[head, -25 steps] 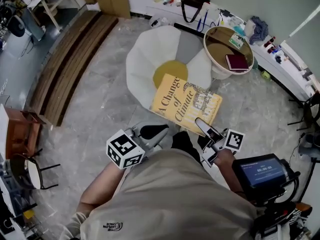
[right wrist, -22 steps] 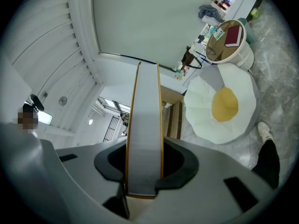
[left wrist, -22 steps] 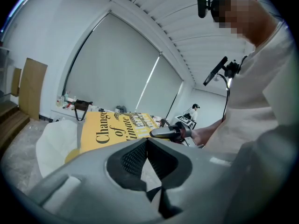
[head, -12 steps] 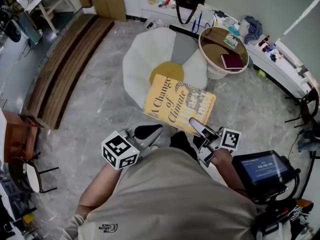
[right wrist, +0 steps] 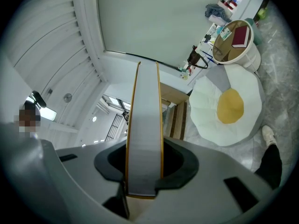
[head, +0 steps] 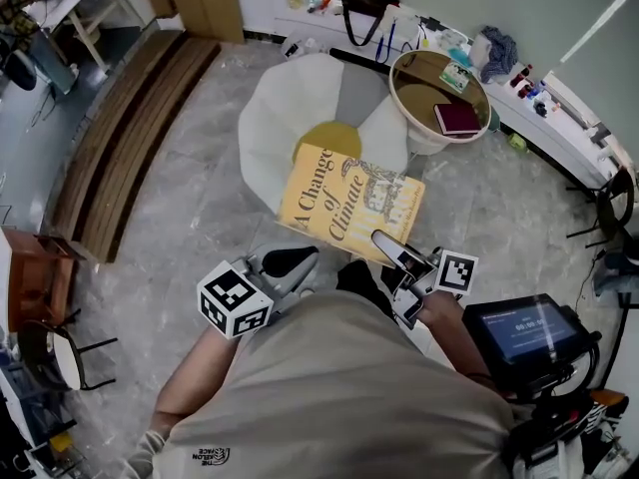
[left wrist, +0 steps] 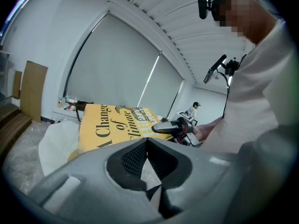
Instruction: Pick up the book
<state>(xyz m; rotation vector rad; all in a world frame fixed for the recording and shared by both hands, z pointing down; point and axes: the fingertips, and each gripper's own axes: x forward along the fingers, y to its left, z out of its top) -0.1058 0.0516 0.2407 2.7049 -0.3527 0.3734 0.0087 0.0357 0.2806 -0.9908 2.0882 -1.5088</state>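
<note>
Book (head: pixel 349 205): yellow "A Change of Climate", lifted over the near edge of the fried-egg cushion (head: pixel 285 118).
Right gripper (head: pixel 385 240): your jaws stand partway apart, clamped on the book's near edge.
Left gripper (head: pixel 296 260): jaws together, empty, on your side of the cushion.
Room: bare floor (head: pixel 190 228) on both sides of the cushion; round tub (head: pixel 431 144) at its far right edge.

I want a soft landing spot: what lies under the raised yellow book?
A white fried-egg-shaped floor cushion with a yellow centre lies below the yellow book in the right tongs. The book hides the cushion's near edge and part of that centre.
</note>
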